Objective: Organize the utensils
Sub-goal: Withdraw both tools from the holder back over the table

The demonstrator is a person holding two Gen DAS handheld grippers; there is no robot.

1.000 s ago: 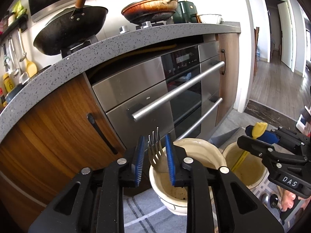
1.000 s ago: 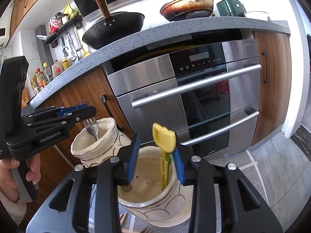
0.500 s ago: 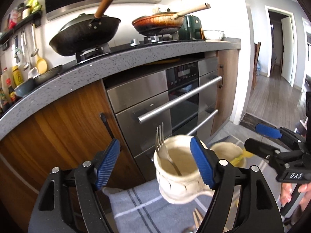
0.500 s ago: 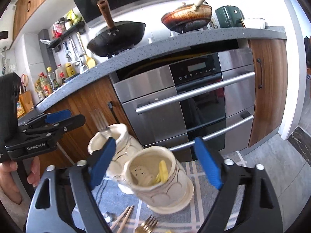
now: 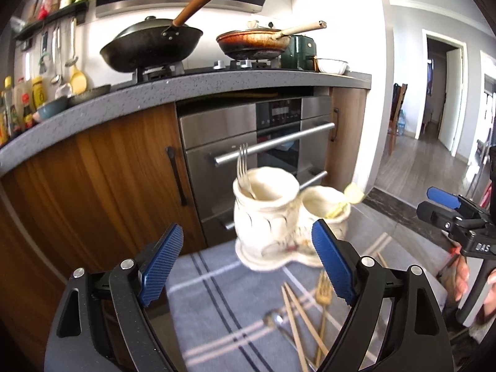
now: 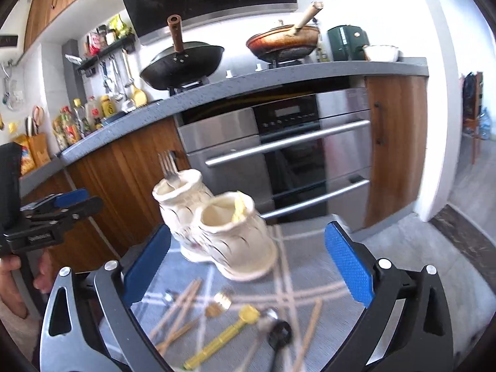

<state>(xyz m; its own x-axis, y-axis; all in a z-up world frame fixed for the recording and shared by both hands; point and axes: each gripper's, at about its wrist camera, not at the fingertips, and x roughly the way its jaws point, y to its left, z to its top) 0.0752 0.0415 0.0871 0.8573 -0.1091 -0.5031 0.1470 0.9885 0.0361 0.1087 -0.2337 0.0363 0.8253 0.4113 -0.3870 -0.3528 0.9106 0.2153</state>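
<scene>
The left gripper (image 5: pixel 246 266) stands wide, its jaws having just been opening, with nothing pinched between the blue pads (image 5: pixel 161 263); the right gripper (image 6: pixel 246 263) is spread as wide as it goes, its jaws likewise having just been opening, and it too is empty. Beyond the left jaws a silver fork (image 5: pixel 243 170) stands tines-up in the nearer cream ceramic holder (image 5: pixel 263 217); beyond the right jaws a yellow-handled utensil (image 6: pixel 238 209) leans inside the second holder (image 6: pixel 235 238), which sits touching the first on a shared base; both pieces are free of the pads.

So the step in hand reads as the end of a drop-off; each gripper has let go of a piece in its holder and is clear of the rims. Much is left to sort: on the grey striped cloth (image 5: pixel 217 294) in front of the holders lie wooden chopsticks (image 6: pixel 176 310), a gold fork (image 5: pixel 324 297), a yellow utensil (image 6: pixel 223 338), a spoon (image 6: pixel 265 322) and a dark-headed piece (image 6: pixel 280 334), several crossing each other.

The next move, in my judgement, calls for tipping a gripper down to the cloth and choosing a piece lying apart from the tangle; the thin, flat chopsticks may slip unless the pads close squarely across them.
</scene>
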